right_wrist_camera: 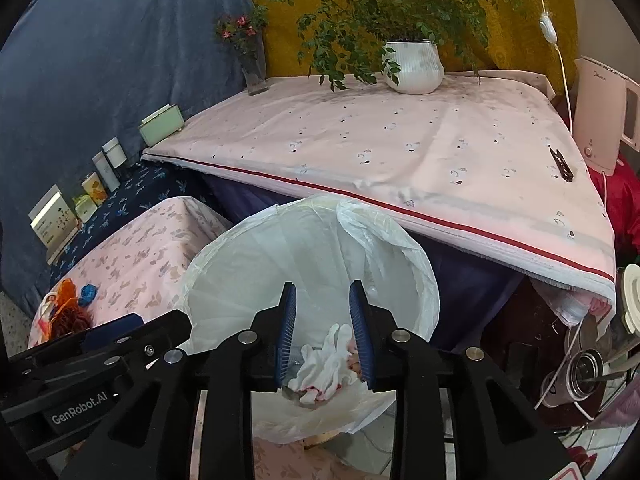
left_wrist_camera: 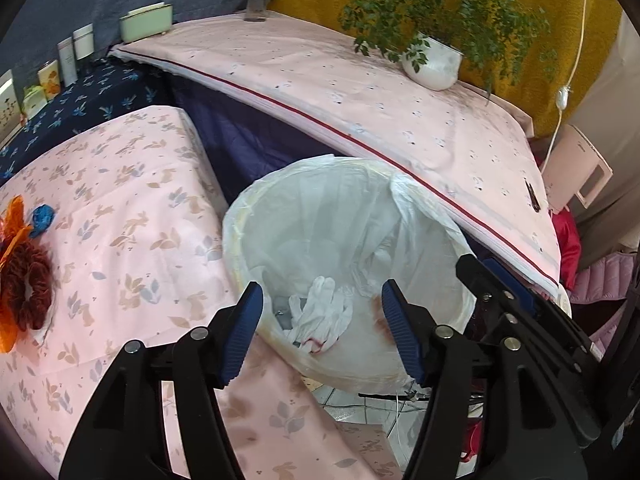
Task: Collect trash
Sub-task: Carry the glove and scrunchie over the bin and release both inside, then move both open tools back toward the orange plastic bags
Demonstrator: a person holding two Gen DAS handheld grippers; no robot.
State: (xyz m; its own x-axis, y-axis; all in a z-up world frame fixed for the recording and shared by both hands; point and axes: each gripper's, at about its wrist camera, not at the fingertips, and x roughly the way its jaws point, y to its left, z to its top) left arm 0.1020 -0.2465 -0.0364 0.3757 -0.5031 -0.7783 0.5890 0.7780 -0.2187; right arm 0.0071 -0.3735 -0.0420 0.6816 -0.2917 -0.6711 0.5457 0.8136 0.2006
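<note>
Both tools spread over the bin [left_wrist_camera: 352, 216], left tool [left_wrist_camera: 322, 328] and right tool [right_wrist_camera: 323, 332] empty, glove [right_wrist_camera: 324, 364] lower centre inside, so I'd lift clear of the liner.

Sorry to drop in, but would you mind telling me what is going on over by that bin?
A person is collecting trash with a handheld claw in each hand. Both the left claw and the right claw hang open over the bin, which is lined with a white bag. White gloves lie at the bottom of the bin, gripped by neither claw. On the bunny-print cloth beside the bin, an orange and dark red tangle and a blue scrap remain.
</note>
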